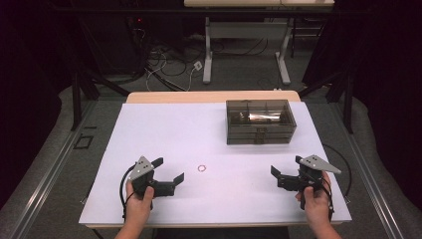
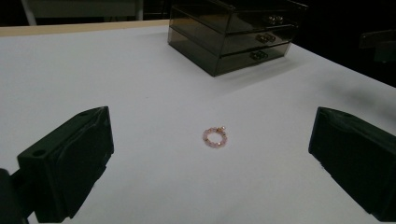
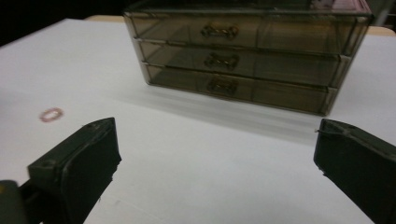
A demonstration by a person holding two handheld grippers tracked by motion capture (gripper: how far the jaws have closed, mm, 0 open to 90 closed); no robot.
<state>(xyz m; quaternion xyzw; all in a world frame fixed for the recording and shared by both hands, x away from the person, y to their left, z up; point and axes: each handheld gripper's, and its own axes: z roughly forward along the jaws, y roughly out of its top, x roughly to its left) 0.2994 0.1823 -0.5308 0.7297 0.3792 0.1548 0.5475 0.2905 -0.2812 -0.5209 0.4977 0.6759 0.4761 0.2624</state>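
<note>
A small pink beaded bracelet lies flat on the white bench, between the two grippers and nearer the left one. The left gripper faces it with jaws spread wide, nothing between them. The right gripper is likewise spread and empty, facing a smoky three-drawer box standing further back, its drawers closed
</note>
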